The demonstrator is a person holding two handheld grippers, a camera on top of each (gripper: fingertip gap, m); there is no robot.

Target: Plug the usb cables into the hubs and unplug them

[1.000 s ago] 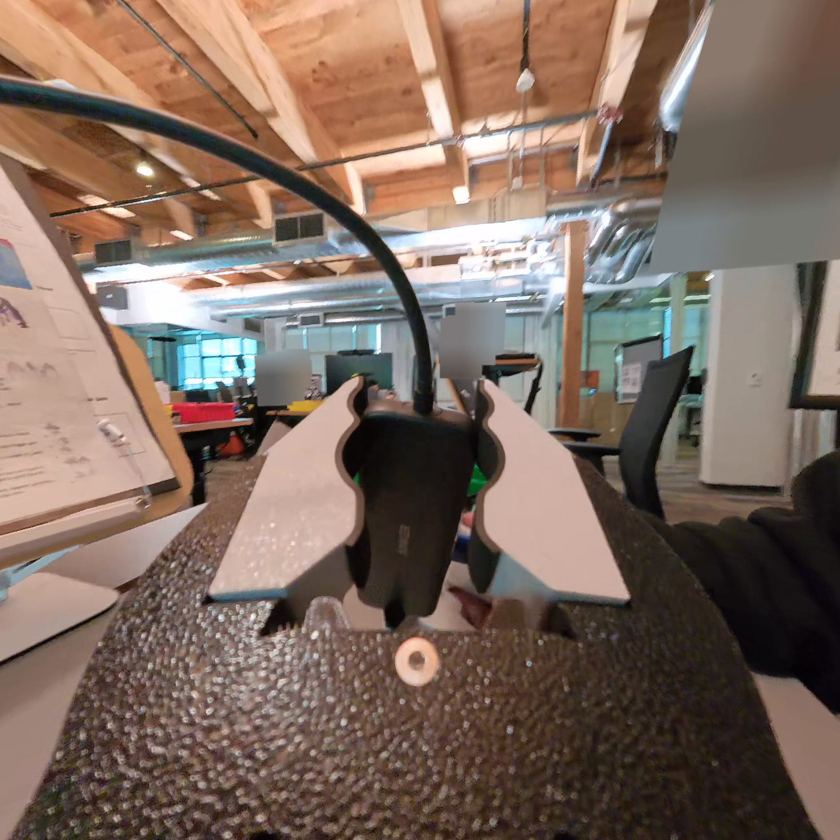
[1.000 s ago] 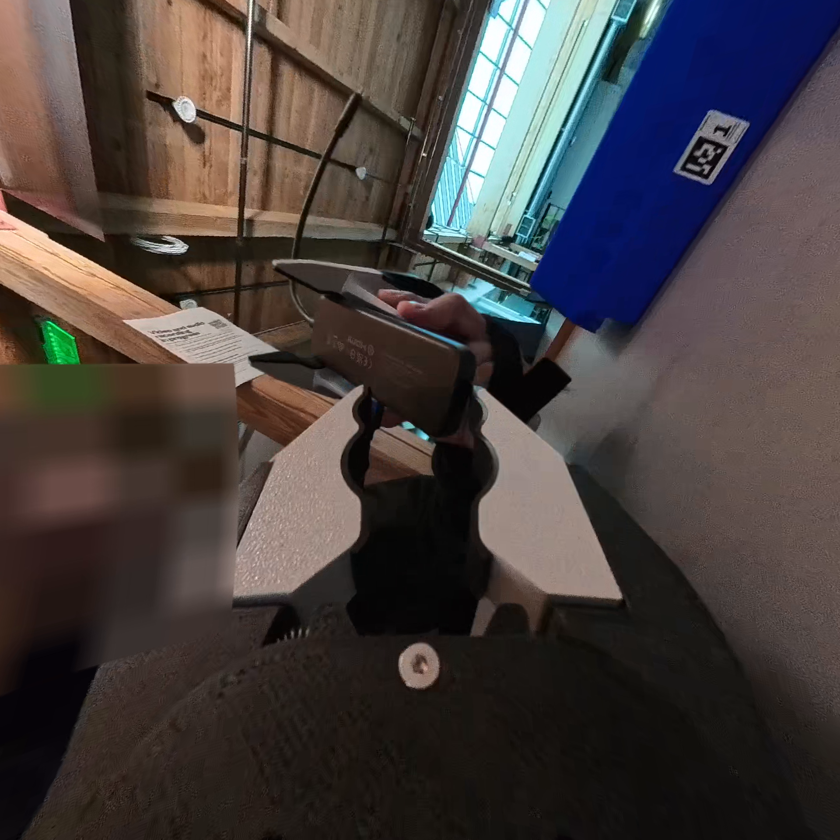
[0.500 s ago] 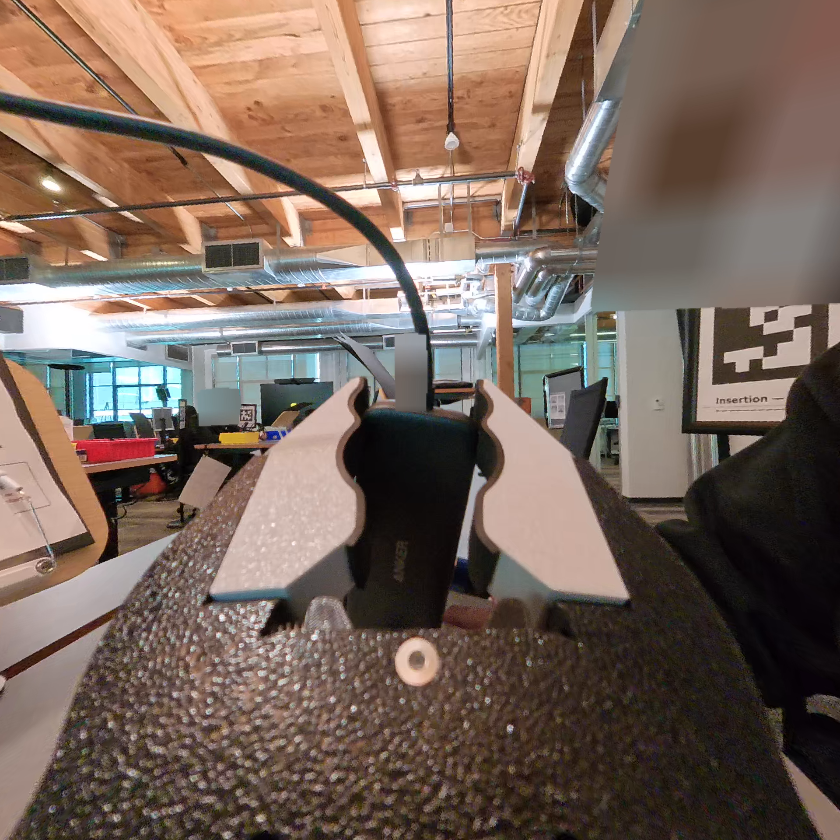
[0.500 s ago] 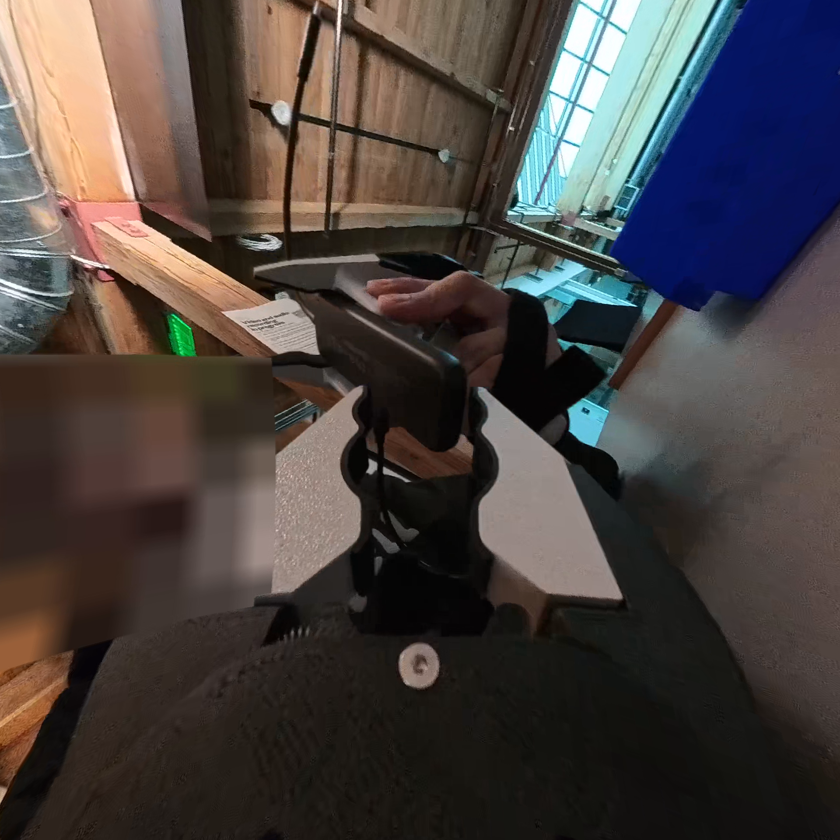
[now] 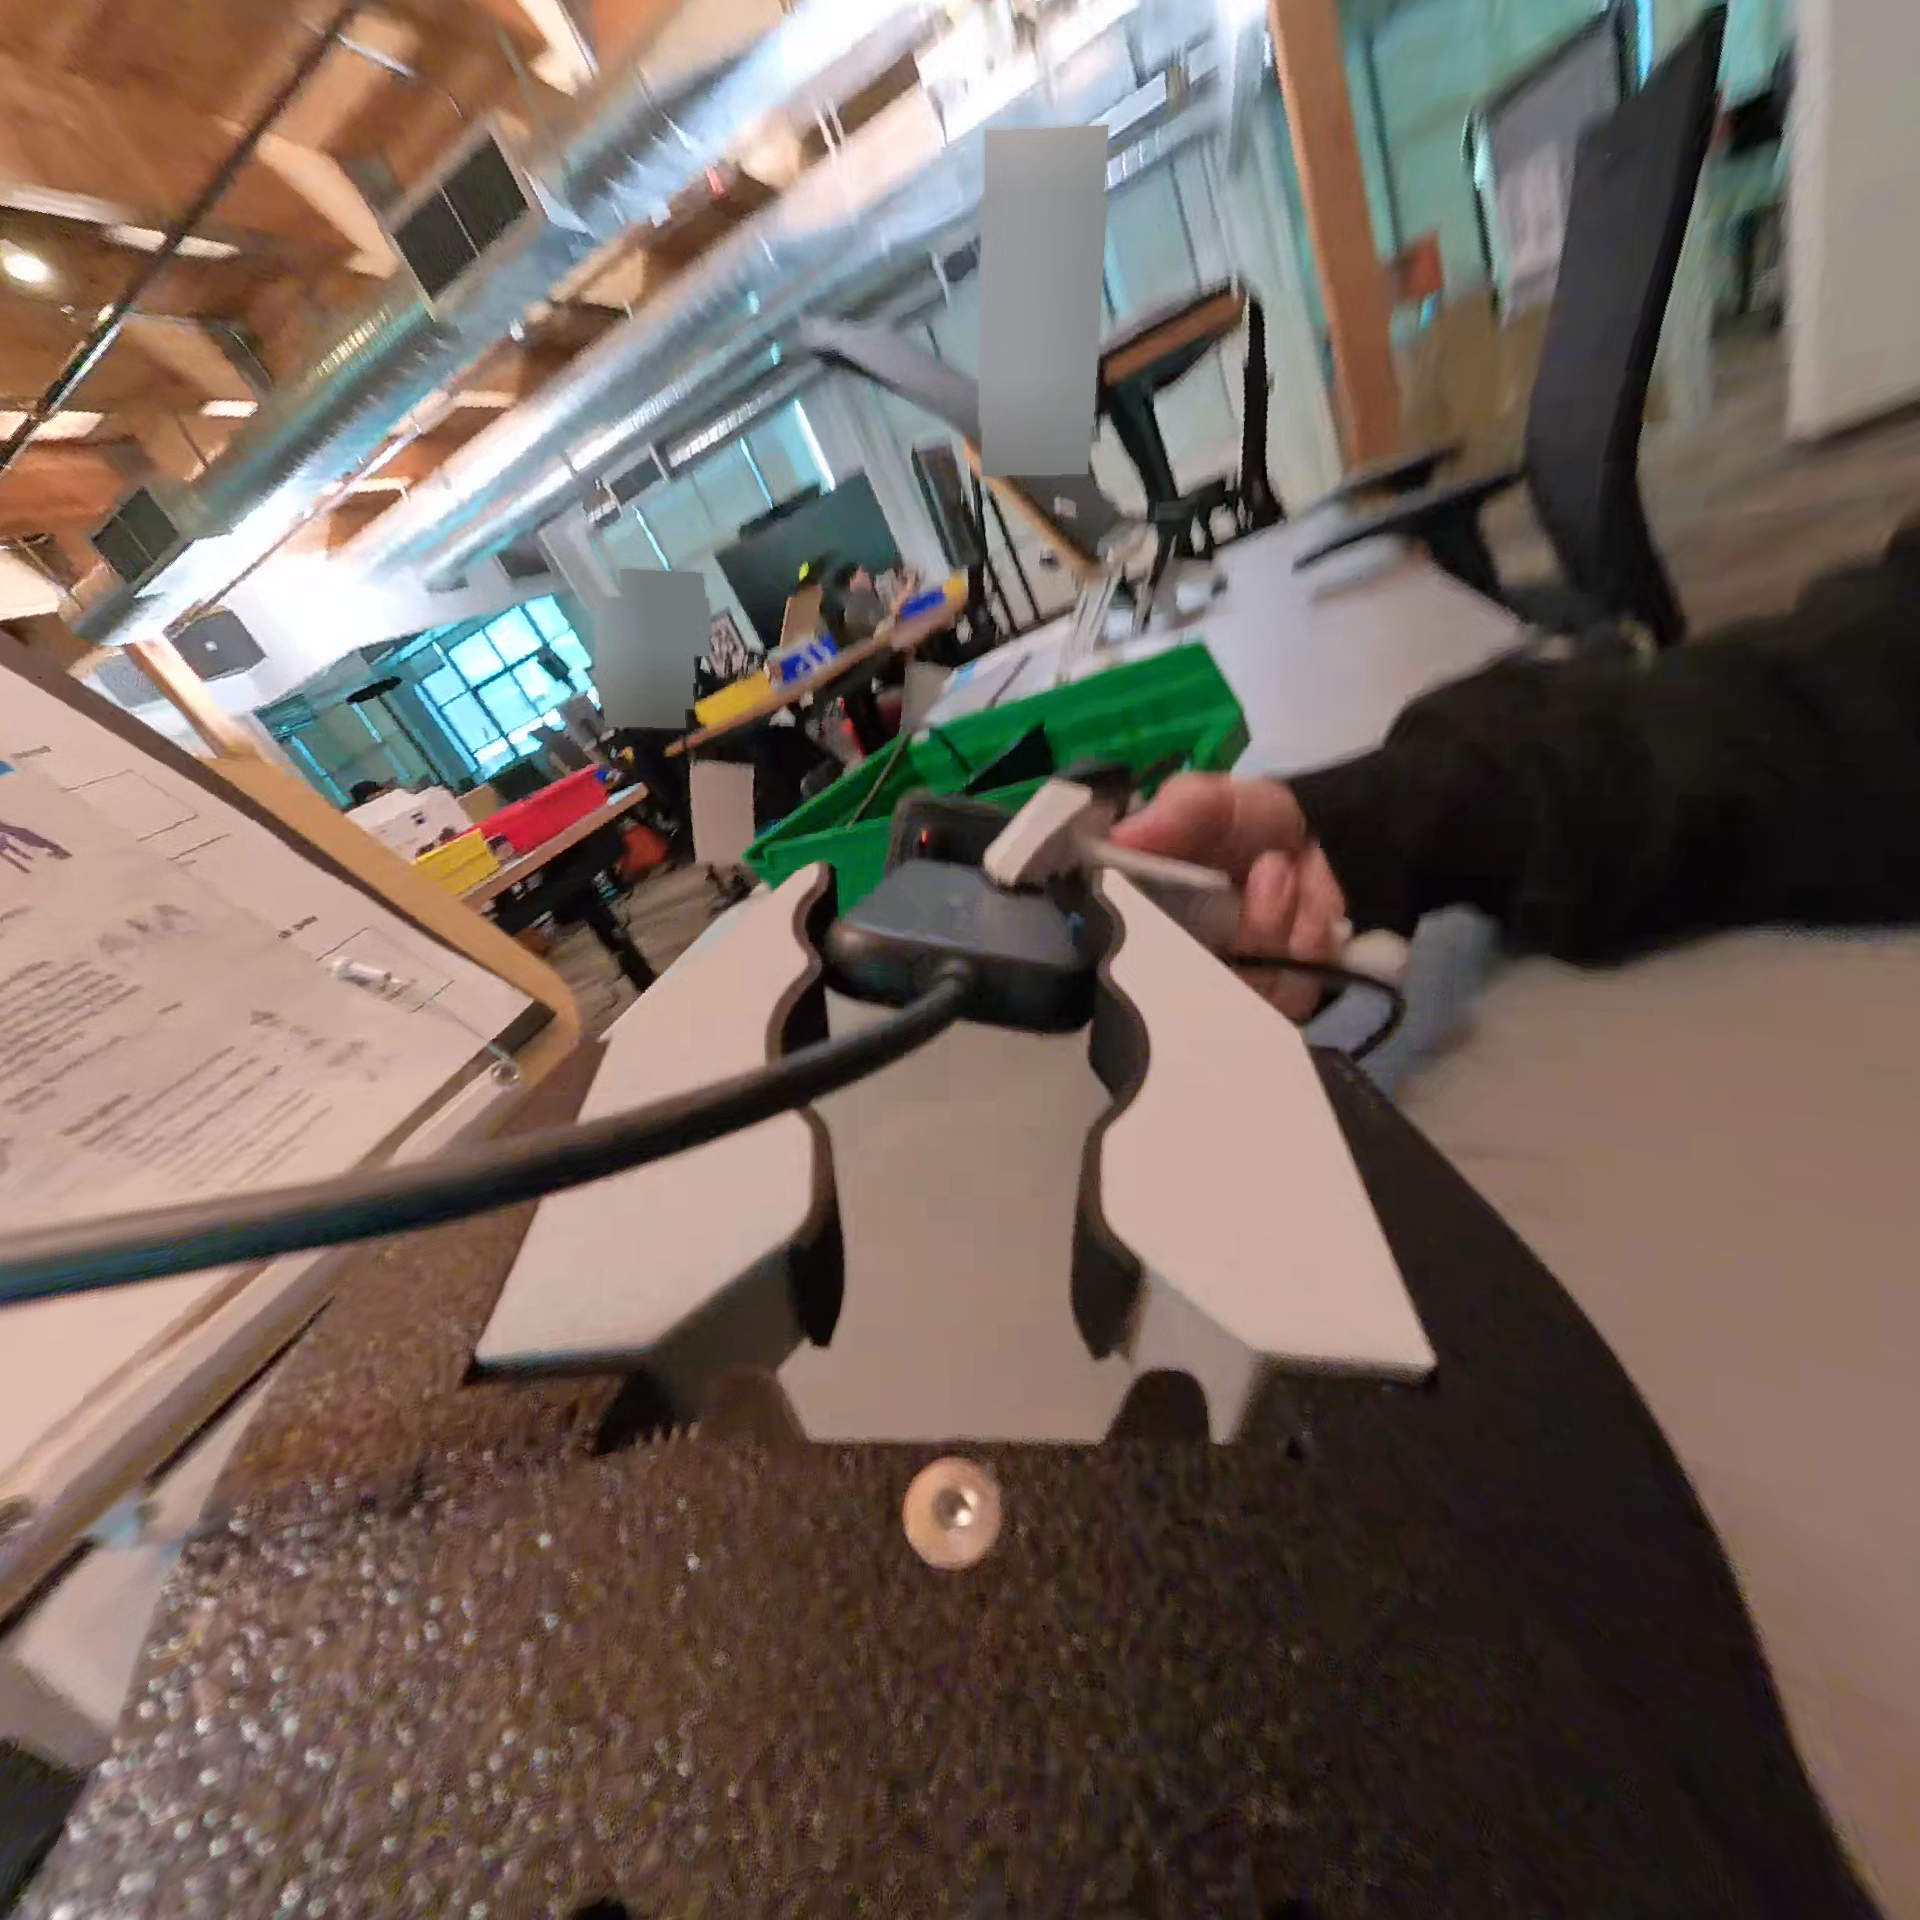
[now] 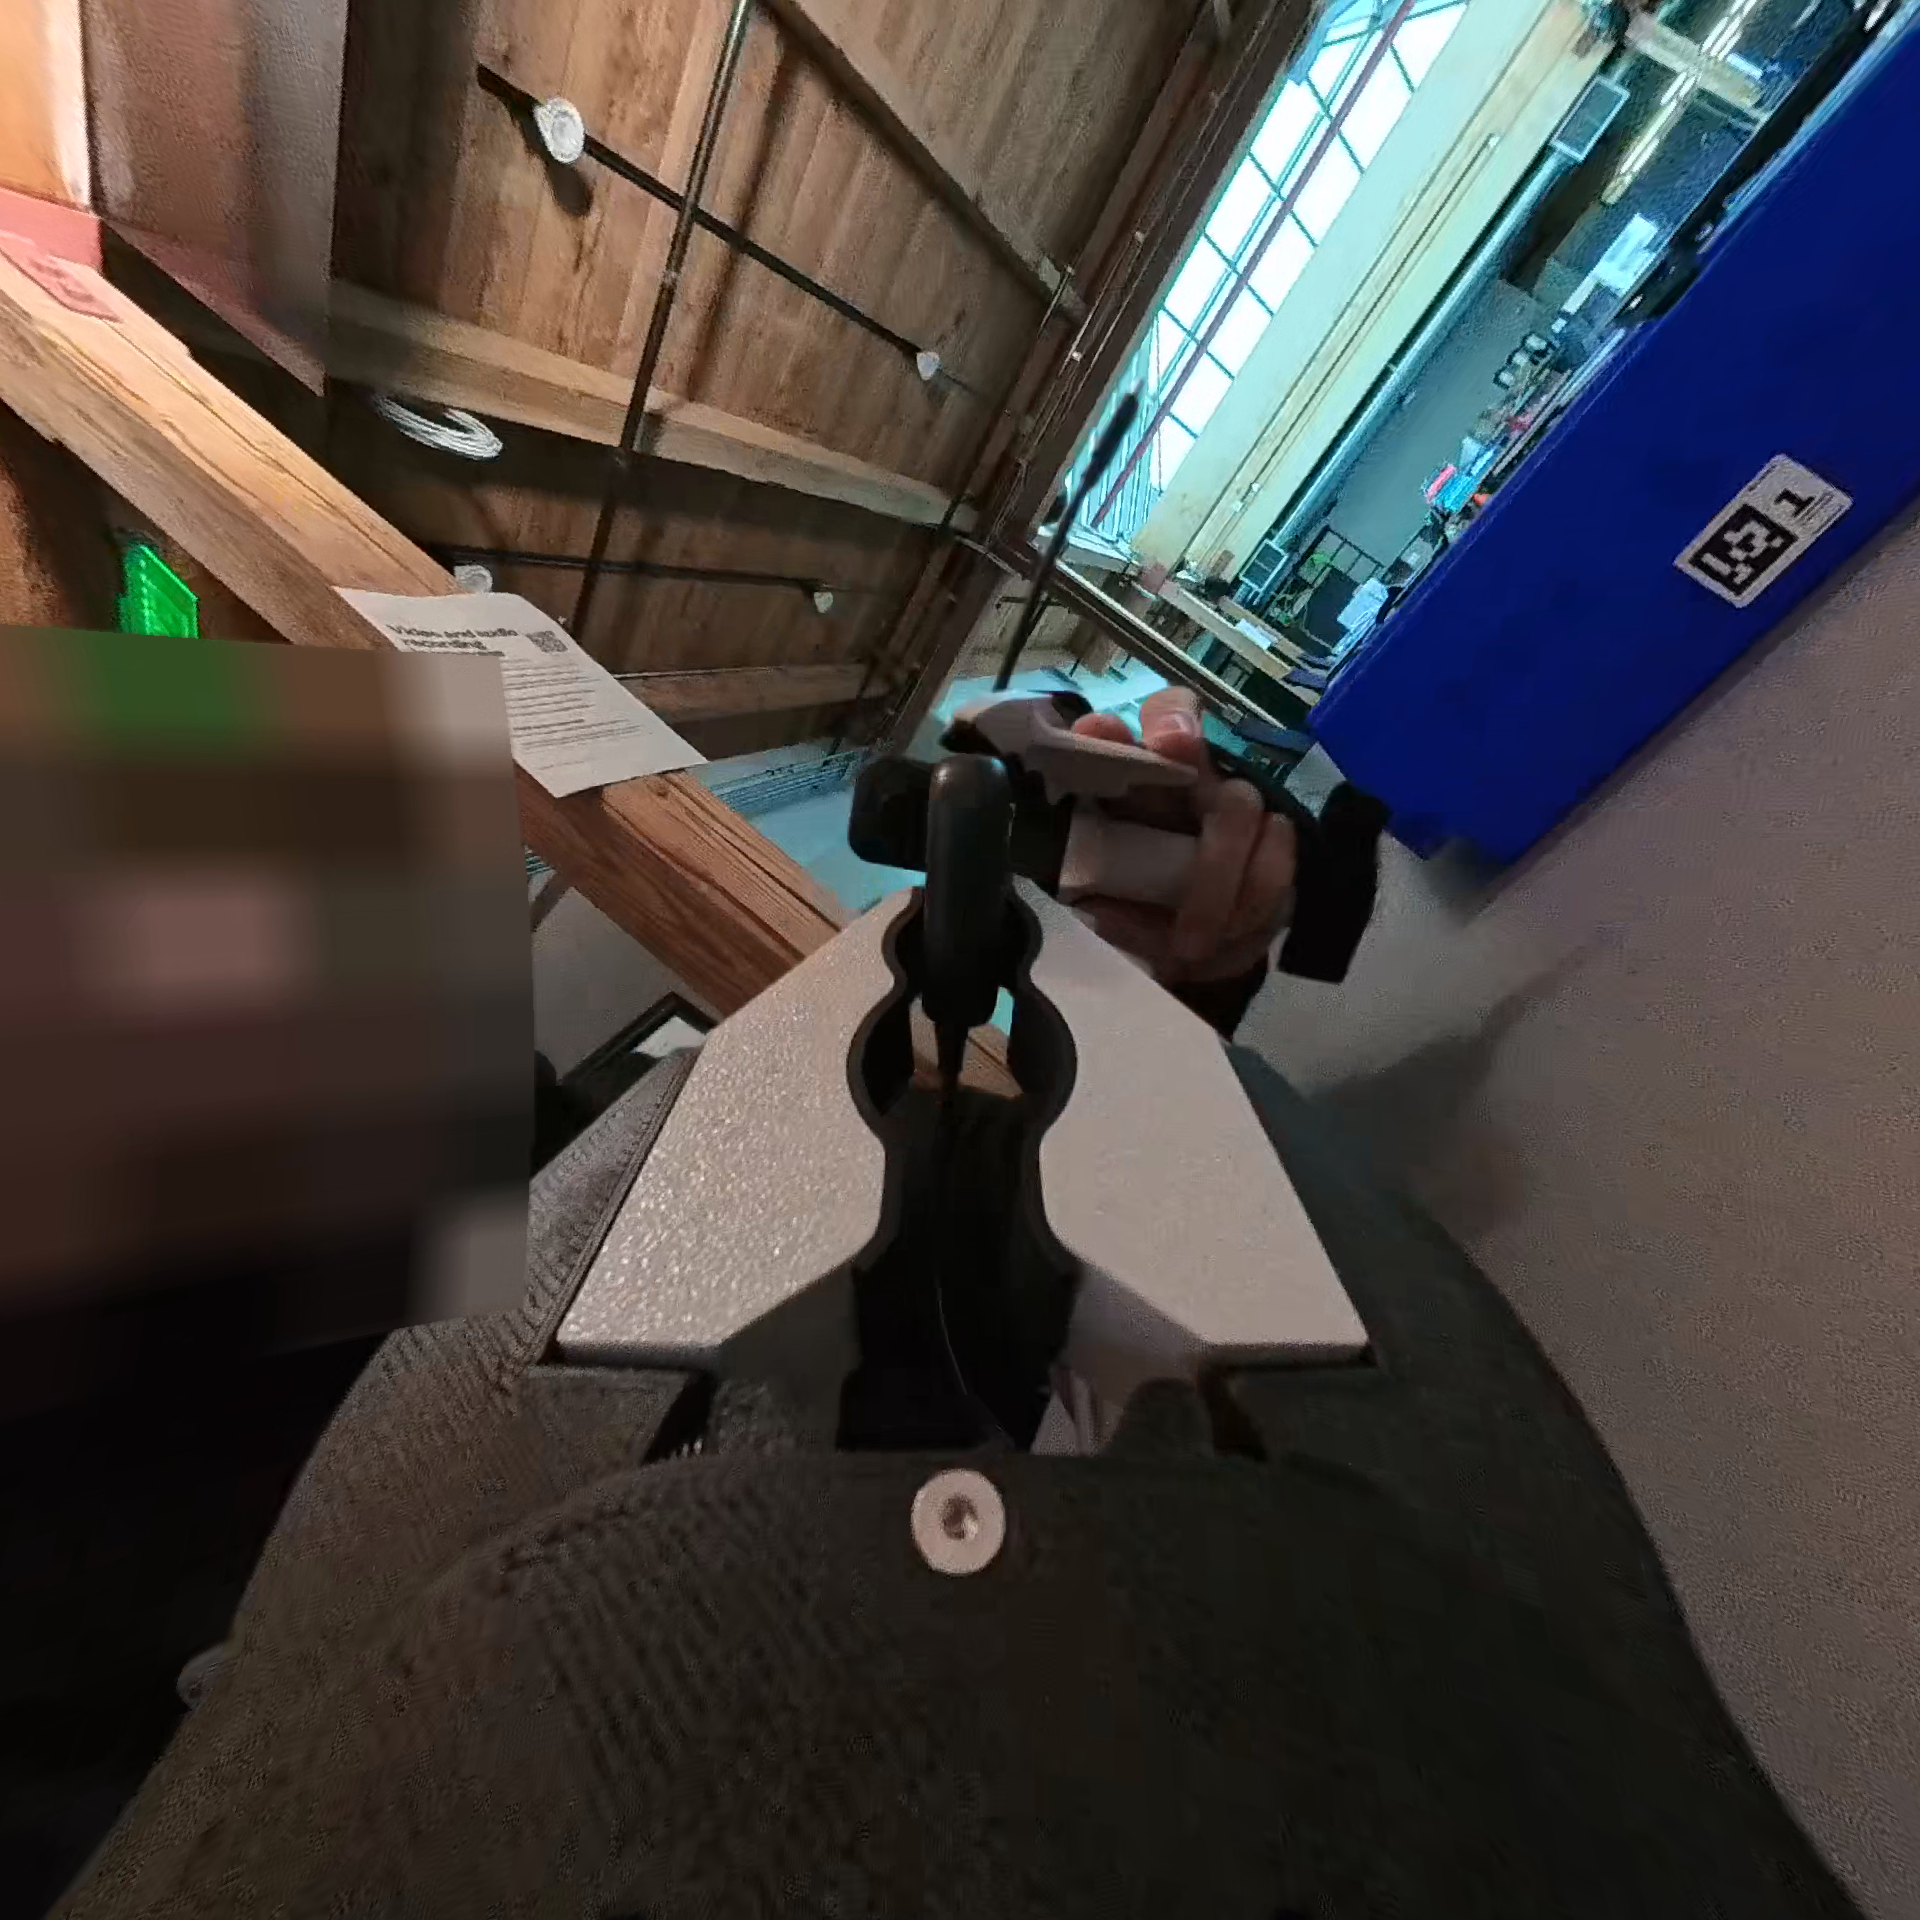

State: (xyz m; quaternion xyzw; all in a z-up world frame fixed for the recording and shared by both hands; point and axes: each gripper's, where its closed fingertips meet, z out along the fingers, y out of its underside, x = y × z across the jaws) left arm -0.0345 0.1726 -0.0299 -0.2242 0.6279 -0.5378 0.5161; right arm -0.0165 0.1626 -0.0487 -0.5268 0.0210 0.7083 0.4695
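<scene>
In the left wrist view my left gripper (image 5: 961,899) is shut on a dark USB hub (image 5: 956,935) held at its fingertips. The hub's thick black cable (image 5: 520,1174) trails back to the left. My right gripper (image 5: 1049,836) shows just beyond the hub, held by a hand in a black sleeve. In the right wrist view my right gripper (image 6: 966,920) is shut on a black USB plug (image 6: 964,873) whose thin cable runs back between the fingers. The plug's tip points at the hub (image 6: 883,821), very close to it. The left gripper (image 6: 1091,774) holds the hub from the right.
A green bin (image 5: 1039,738) stands behind the hub on a grey table (image 5: 1610,1143). A document board (image 5: 208,987) leans at the left. A blue bin (image 6: 1662,520) with a marker label stands at the right. A wooden beam (image 6: 644,842) with a paper sheet runs behind.
The left view has swung down from the ceiling to the table. The hub now sits at the fingertips with its cable trailing back left. The right gripper's plug has closed in on the hub.
</scene>
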